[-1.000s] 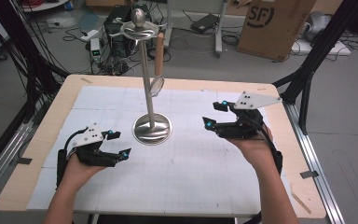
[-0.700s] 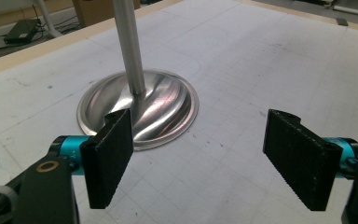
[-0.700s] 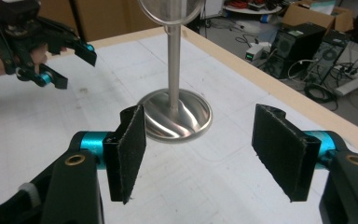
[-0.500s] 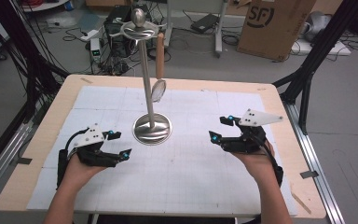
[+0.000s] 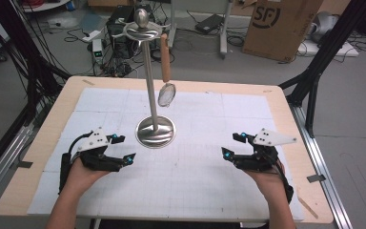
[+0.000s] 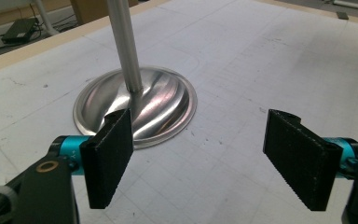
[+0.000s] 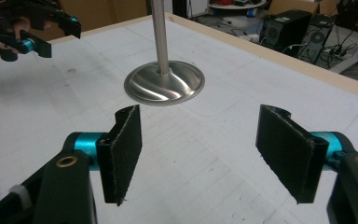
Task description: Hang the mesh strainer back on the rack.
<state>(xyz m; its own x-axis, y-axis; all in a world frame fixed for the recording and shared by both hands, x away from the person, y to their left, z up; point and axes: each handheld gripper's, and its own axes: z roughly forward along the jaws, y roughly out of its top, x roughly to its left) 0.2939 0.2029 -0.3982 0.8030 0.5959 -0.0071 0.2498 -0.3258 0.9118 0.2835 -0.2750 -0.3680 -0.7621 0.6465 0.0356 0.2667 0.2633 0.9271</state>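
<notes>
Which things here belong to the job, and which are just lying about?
In the job:
- metal stand
- small strainer with wooden handle, hanging from the stand's top
- left tongs, open
- right tongs, open

Lying about:
- cardboard box on the floor behind the table
- cables and power strip on the floor

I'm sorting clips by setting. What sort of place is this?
Probably a lab or workshop set up for recording: a gridded table framed by black struts, cables and computer gear on the floor, a cardboard box behind.

Strainer point(image 5: 166, 94) hangs on stand point(image 5: 155, 132); both tongs point(image 5: 122, 148) point(image 5: 235, 144) open, apart.
</notes>
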